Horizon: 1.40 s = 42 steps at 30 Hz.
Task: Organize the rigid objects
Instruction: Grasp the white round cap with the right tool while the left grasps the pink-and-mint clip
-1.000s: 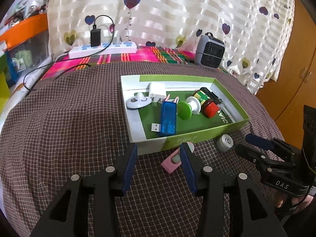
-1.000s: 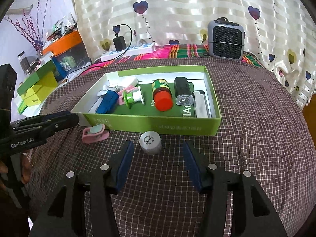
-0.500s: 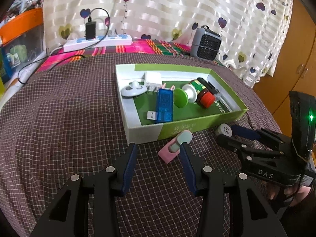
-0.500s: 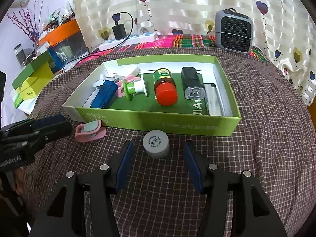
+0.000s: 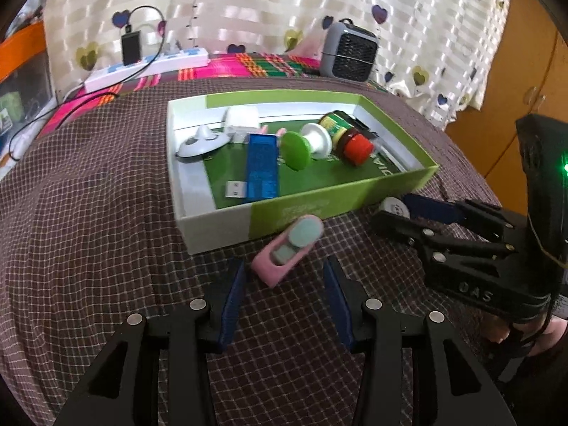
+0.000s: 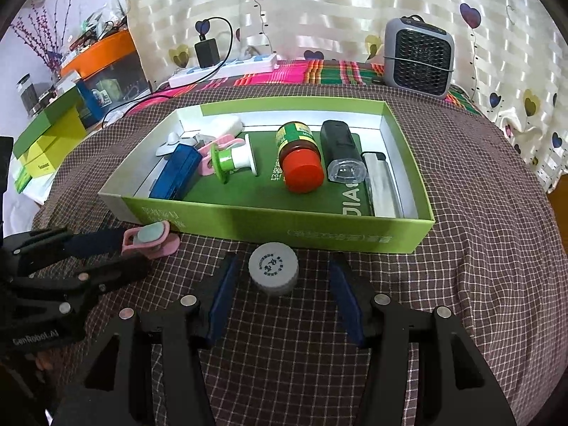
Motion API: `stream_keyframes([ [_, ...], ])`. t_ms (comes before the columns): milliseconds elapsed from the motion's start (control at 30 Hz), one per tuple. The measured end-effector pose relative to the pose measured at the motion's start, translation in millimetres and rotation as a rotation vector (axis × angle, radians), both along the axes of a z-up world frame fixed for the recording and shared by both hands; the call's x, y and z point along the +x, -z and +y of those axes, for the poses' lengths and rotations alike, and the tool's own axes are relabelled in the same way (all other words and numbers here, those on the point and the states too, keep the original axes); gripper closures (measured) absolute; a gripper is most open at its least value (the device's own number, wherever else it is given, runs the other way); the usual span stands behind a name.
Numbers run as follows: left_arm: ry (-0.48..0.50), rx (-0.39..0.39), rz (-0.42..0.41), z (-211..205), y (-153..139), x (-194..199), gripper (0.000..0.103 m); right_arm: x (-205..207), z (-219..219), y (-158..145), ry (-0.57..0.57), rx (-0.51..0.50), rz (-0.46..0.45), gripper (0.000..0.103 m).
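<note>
Checked brown cloth [image 6: 479, 248], covering the whole surface; green box [image 6: 355, 238] resting on it, holding a red-capped bottle [image 6: 301, 163], a black torch [image 6: 342, 152], a blue USB stick [image 5: 262, 167], a green-and-white spool [image 6: 230, 159] and a white charger [image 5: 241, 120]; my right gripper [image 6: 280, 298], fingers closing, pads not yet touching the grey cap [image 6: 273, 271] that sits between them just outside the box's front wall; my left gripper [image 5: 284, 301], fingers apart, gripping nothing, the pink clip [image 5: 287, 248] lying just ahead of their tips beside the box.
</note>
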State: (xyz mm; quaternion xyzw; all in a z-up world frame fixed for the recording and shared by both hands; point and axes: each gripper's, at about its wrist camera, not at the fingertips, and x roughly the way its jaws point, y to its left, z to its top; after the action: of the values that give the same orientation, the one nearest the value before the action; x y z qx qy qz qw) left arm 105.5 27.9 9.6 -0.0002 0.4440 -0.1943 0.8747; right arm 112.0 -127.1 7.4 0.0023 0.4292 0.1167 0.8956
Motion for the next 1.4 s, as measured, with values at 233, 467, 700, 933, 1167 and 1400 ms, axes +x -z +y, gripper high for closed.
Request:
stream_keyframes([
  [233,0.035,0.014,0.003,-13.3,0.8,-6.1,0.059,-2.0,-2.3,-0.4,-0.012,0.011,-0.003,0.072],
  [467,0.065,0.023,0.006,-27.0,2.7,-12.2,0.059,-5.5,-10.5,-1.0,-0.007,0.019,-0.007,0.074],
  [700,-0.015,0.049,-0.001,-27.3,3.1,-5.1,0.059,-7.8,-16.6,-0.7,-0.003,0.022,-0.004,0.074],
  [933,-0.037,0.104,-0.029,-38.5,4.0,1.5,0.059,-7.6,-17.0,-0.8,-0.003,0.025,-0.001,0.074],
  [1167,-0.032,0.110,-0.040,-43.3,4.2,6.6,0.059,-7.1,-18.7,-0.4,0.000,0.031,0.003,0.074],
  [1400,-0.031,0.133,-0.054,-45.5,4.5,4.4,0.073,-6.5,-20.5,0.2,0.001,0.041,0.005,0.074],
])
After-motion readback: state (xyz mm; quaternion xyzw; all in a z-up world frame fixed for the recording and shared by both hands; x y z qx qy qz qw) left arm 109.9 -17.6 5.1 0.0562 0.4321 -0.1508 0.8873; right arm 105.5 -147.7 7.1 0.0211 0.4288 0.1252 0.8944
